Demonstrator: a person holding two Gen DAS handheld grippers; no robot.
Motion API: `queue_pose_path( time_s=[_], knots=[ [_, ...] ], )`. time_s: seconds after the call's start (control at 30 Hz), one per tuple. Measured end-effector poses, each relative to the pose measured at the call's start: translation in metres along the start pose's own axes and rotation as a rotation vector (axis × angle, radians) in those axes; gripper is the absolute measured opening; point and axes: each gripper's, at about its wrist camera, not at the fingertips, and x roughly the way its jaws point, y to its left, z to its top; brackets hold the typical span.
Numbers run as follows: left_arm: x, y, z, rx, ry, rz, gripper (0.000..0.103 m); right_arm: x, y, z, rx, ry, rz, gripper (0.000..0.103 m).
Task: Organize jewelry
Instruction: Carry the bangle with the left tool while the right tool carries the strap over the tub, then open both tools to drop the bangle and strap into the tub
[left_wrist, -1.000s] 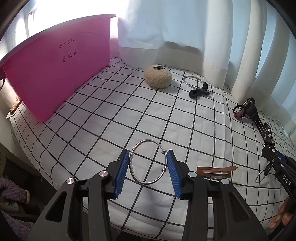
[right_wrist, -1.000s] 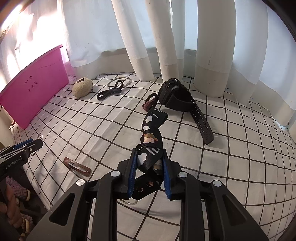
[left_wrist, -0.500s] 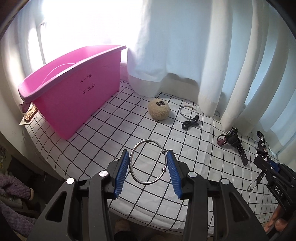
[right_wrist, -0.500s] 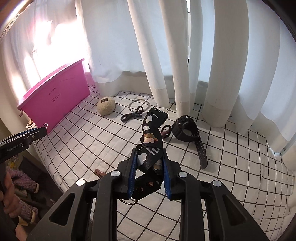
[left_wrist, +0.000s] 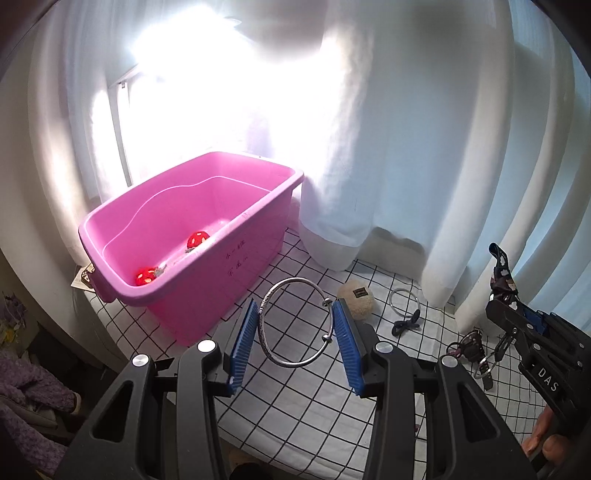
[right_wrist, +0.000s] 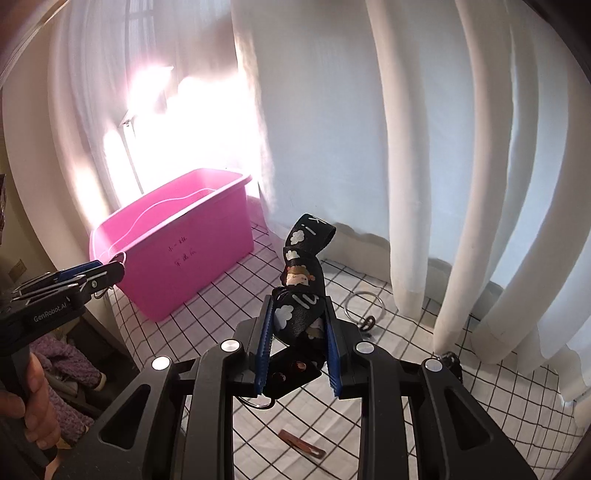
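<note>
My left gripper is shut on a silver bangle and holds it in the air above the checked cloth, right of the pink tub. My right gripper is shut on a black cartoon-print strap with a key ring hanging below it. The right gripper also shows at the right edge of the left wrist view. The left gripper shows at the left of the right wrist view. The pink tub holds two red perforated balls.
On the checked cloth lie a cream fluffy ball, a silver ring with a black tie, a dark watch and a brown hair clip. White curtains hang behind. Purple knitwear lies below the table edge at left.
Both grippers have risen well above the table with their items still held. The view now looks down into the pink tub, and the table items look smaller and farther away.
</note>
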Motion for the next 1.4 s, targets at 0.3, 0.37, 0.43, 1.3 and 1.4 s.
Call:
queue_pose_path(
  time_s=[0.3, 0.37, 0.43, 1.3, 1.4],
  knots=[
    [0.024, 0.093, 0.079, -0.008, -0.041, 0.016, 0.042, 0.071, 0.085, 0.086, 0.000, -0.018, 0.097, 0.025],
    [0.035, 0.118, 0.094, -0.021, -0.030, 0.026, 0.042, 0.092, 0.108, 0.101, -0.009, -0.007, 0.117, 0.025],
    [0.050, 0.141, 0.105, -0.032, -0.016, 0.042, 0.042, 0.110, 0.131, 0.113, -0.028, 0.000, 0.130, 0.025],
    [0.190, 0.234, 0.105, -0.113, 0.333, 0.049, 0.042, 0.321, 0.207, 0.153, -0.096, 0.420, 0.121, 0.025],
    [0.192, 0.235, 0.104, -0.113, 0.340, 0.053, 0.042, 0.326, 0.208, 0.153, -0.105, 0.436, 0.090, 0.045]
  ],
)
